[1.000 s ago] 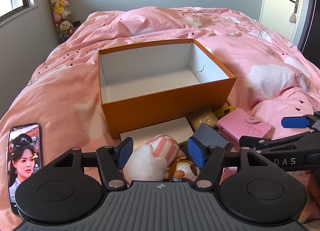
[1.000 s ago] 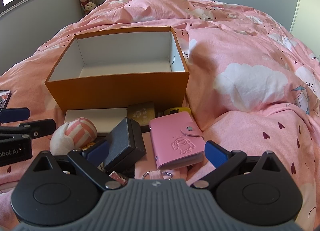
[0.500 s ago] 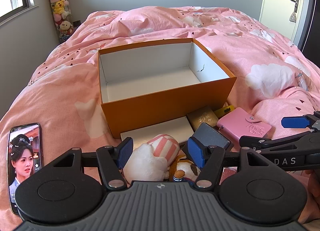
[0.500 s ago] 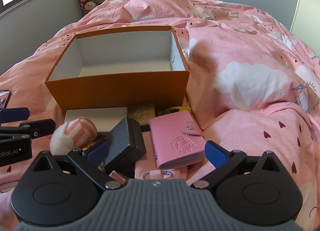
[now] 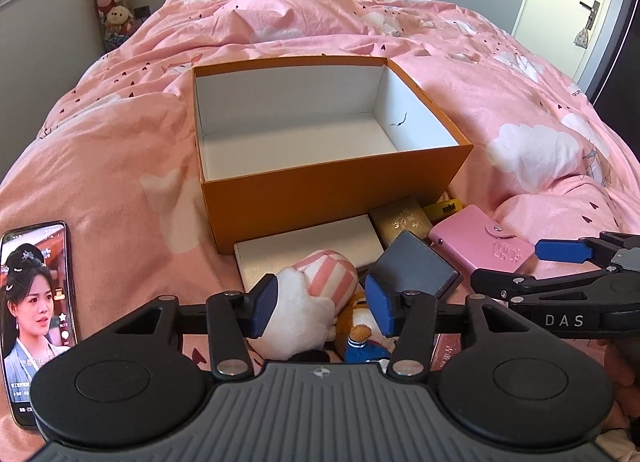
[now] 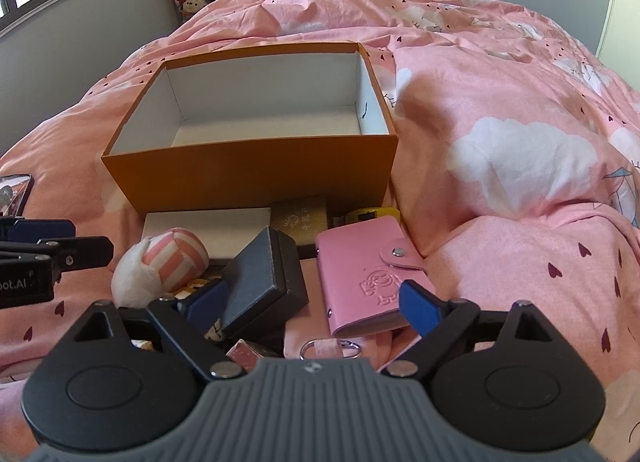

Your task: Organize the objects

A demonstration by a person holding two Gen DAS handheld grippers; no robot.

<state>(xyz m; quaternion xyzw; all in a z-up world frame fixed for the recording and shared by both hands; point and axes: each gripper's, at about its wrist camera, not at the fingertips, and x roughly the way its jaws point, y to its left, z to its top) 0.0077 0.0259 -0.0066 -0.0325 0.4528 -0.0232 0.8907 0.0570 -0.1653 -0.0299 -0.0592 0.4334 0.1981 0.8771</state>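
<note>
left gripper (image 5: 320, 304) closing around plush toy (image 5: 308, 298)

On the bed (image 5: 120, 133), the open box (image 5: 320, 189) sits behind the plush toy (image 5: 308, 294), wallet (image 5: 480, 246) right, phone (image 5: 38, 302) left.

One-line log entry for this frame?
left tool: closing around plush toy | right tool: closing, astride pink wallet | orange box: empty

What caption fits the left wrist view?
Left gripper closing around striped plush before the empty orange box.
</note>
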